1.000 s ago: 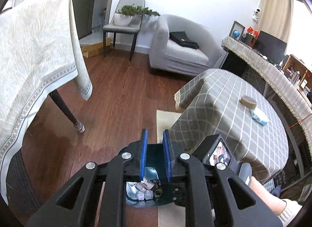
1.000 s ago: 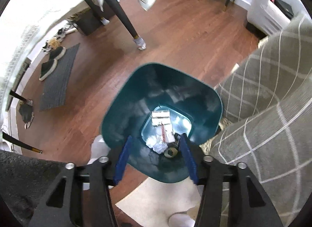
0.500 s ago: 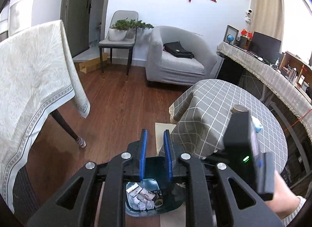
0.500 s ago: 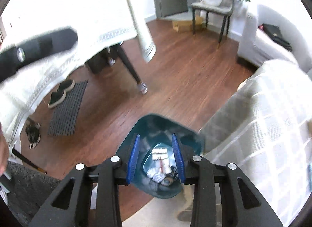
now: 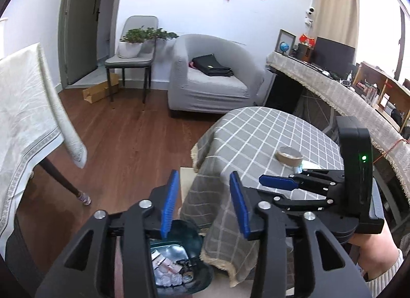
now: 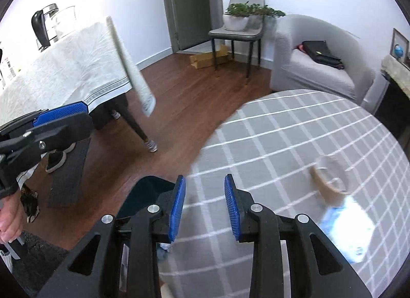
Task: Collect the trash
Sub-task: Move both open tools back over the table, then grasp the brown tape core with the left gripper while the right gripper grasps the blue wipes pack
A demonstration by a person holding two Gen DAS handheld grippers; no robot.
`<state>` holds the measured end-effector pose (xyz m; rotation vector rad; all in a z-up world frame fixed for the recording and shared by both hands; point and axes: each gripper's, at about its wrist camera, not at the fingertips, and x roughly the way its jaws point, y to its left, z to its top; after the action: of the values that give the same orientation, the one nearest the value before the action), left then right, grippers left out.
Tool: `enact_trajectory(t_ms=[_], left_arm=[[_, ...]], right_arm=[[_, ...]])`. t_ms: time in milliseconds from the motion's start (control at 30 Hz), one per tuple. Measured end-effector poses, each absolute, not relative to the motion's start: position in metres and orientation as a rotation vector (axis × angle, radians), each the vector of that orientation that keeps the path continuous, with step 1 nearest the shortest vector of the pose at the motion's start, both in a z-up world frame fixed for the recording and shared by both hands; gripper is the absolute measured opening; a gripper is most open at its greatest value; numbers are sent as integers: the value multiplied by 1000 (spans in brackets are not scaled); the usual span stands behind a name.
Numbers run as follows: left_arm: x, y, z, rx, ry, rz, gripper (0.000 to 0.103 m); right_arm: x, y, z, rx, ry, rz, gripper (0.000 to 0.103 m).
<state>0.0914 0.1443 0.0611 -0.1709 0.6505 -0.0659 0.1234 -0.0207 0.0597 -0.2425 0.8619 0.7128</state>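
A teal bin [image 5: 179, 267] stands on the floor against the round checked table [image 5: 256, 139], with crumpled paper and wrappers [image 5: 166, 269] inside. My left gripper [image 5: 203, 205] hovers above the bin's edge; its jaws are opening and hold nothing. My right gripper [image 6: 205, 205] is over the tabletop [image 6: 282, 144], jaws apart but closing, with nothing between them. A brown tape roll [image 6: 328, 182] and a blue-white packet [image 6: 346, 221] lie blurred to its right. In the left wrist view the tape roll [image 5: 288, 155] sits just beyond the right gripper's blue finger [image 5: 276, 182].
A white-clothed table [image 5: 23, 118] with dark legs stands to the left across the wooden floor. A grey armchair [image 5: 212, 80] with a black bag, a chair holding a plant [image 5: 130, 54] and a long draped counter [image 5: 346, 98] line the far side. Shoes and a dark mat [image 6: 66, 167] lie under the white table.
Both grippers have risen away from the bin. The left jaws went from shut to apart. The right jaws narrowed and its view swung from the bin onto the tabletop.
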Motion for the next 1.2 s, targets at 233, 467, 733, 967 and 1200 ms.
enact_trajectory(t_ms=[233,467,733,967,1200], left_arm=[[123,105,62,-177,665,-125,61],[155,66,51,-204,708,-183,76],[173,27,35,-231,745,-227,80],[196,1,18,-258,775,-233,80],[218,-19,-1,-233,804,-201,80]], right_arm=[[141,-71,75,-234,814,668,32],[146,-118,80,-238,791,631,65],[140,-167,66,-267,818,592,71],[134,-185,54,-270,838,605,73],[131,-195,45,-274,857,630,77]])
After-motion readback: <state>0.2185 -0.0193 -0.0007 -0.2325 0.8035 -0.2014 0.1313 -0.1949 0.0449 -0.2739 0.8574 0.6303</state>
